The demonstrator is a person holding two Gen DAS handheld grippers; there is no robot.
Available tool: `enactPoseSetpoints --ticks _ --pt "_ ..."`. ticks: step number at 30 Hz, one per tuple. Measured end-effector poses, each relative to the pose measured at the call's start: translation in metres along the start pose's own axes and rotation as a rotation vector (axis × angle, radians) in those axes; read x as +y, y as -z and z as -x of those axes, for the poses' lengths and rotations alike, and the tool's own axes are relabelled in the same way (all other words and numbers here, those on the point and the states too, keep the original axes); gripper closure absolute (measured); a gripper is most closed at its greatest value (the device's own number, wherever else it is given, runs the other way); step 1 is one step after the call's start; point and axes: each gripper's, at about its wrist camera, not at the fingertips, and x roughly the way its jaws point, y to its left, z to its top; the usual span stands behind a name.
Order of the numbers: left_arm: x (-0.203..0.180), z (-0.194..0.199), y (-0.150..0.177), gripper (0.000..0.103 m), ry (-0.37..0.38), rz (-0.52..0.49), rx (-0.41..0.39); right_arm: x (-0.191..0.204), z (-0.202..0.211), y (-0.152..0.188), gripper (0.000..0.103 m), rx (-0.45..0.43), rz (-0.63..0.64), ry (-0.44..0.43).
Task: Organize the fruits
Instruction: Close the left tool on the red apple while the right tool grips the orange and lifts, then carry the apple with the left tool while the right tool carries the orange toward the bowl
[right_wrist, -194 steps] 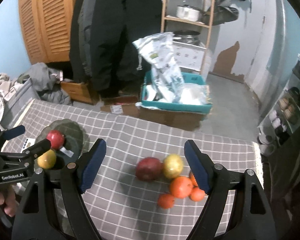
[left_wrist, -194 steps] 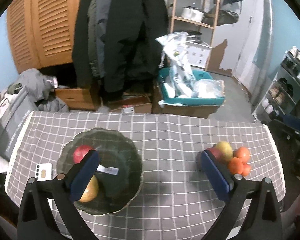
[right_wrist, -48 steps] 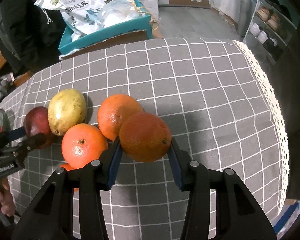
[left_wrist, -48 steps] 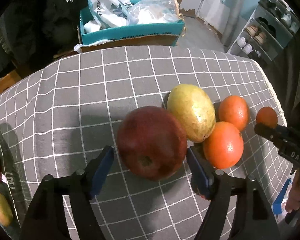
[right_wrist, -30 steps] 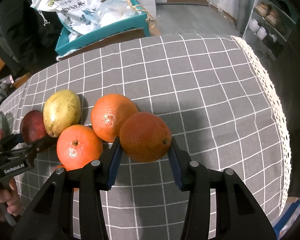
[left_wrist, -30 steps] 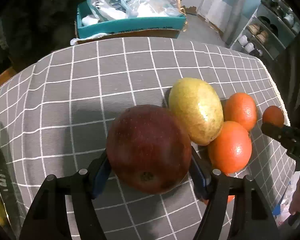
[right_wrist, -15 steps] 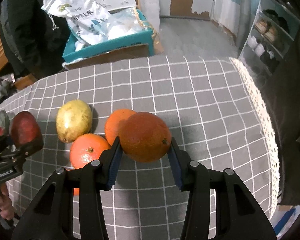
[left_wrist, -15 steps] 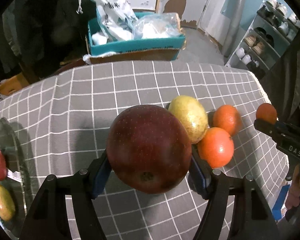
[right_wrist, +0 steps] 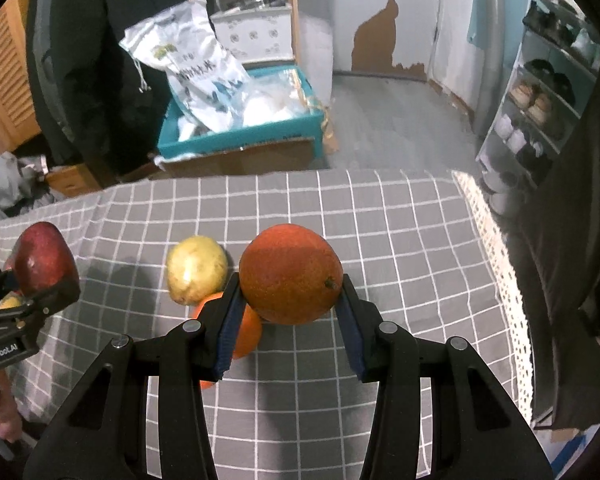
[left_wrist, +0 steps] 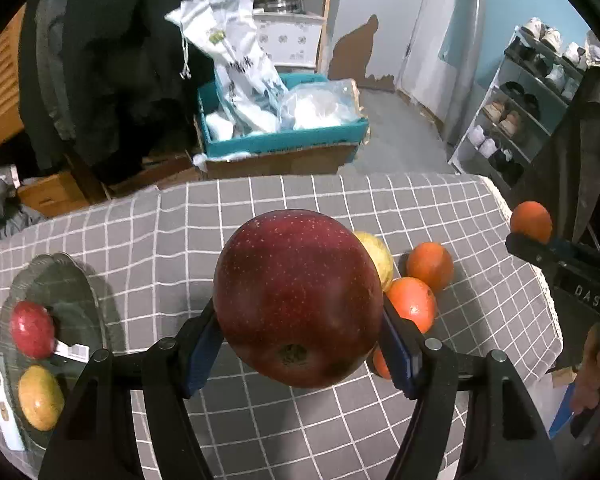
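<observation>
Gripping a dark red apple (left_wrist: 298, 298), left tongs (left_wrist: 300, 340) hang above the checked tabletop (left_wrist: 148, 232); right tongs (right_wrist: 288, 320) clamp an orange (right_wrist: 290, 274). Yellow fruit (right_wrist: 196, 268) and two oranges (left_wrist: 414, 304) sit below. Glass bowl (left_wrist: 56, 276) at left holds two fruits.

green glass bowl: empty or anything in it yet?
Not empty. The green glass bowl at the table's left holds a small red apple and a yellowish fruit; a white label lies beside them.
</observation>
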Motion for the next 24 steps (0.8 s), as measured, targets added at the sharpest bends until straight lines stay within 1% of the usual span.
enactPoseSetpoints --ticks 8,12,24 --pt "0.004 0.03 -0.002 0.031 0.002 0.014 -0.045 0.014 0.037 -0.009 0.059 -0.077 0.029 -0.006" --pt "0.006 0.049 -0.003 0.031 -0.007 0.01 -0.08 0.022 0.053 -0.012 0.059 -0.109 0.044 -0.015" --pt "0.018 0.092 -0.006 0.031 -0.017 0.033 -0.167 0.047 0.085 -0.017 0.059 -0.163 0.098 -0.034"
